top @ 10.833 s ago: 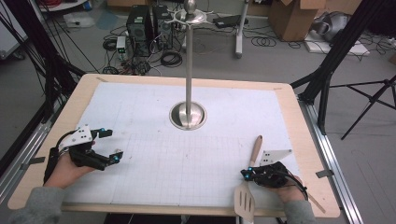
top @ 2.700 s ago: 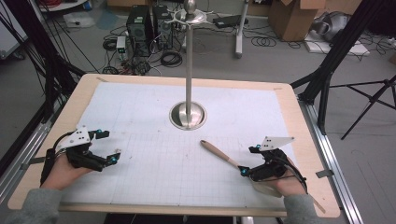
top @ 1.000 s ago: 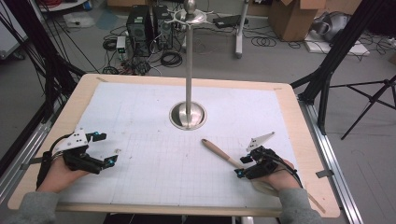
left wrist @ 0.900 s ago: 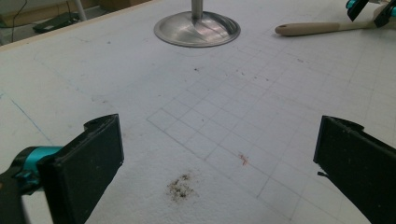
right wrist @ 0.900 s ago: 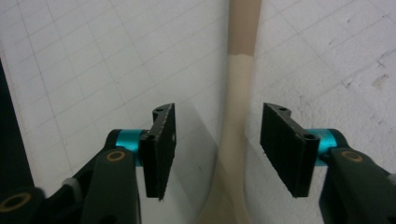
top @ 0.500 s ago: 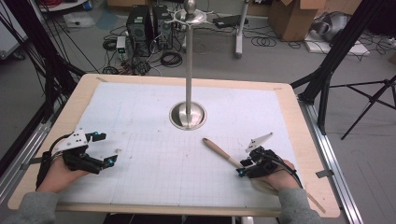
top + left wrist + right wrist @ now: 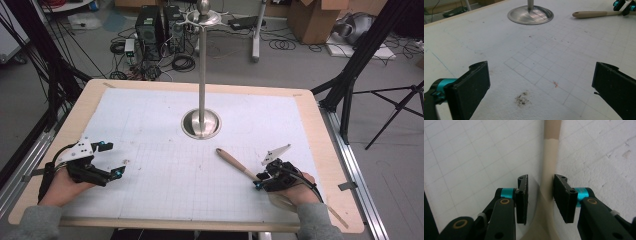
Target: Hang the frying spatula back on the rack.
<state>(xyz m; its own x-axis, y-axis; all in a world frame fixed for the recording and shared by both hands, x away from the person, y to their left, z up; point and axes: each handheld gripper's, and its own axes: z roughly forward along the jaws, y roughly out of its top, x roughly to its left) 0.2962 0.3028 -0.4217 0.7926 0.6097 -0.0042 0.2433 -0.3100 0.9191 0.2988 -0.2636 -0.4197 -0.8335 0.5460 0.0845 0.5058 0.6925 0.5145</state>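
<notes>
Right claw sits low at the near right of the worktop, jaws astride the neck of a spatula; the jaws have just been closing, with that neck between them. In the right gripper view one pad lies against the beige neck, the other pad stands a sliver off it, so no full clamp is made out. The spatula lies flat on the white gridded sheet, wooden handle pointing up-left toward the steel stand, its blade end hidden under the right hand. The handle tip stops short of the stand's round base, near it but apart. Left claw rests at the near left, well apart from the spatula, released: in the left gripper view both jaws stand wide with bare sheet between them and a dark smudge just ahead. That view also catches the stand's base and the spatula handle far off across the sheet. The stand's pole rises upright from the middle of the worktop.
</notes>
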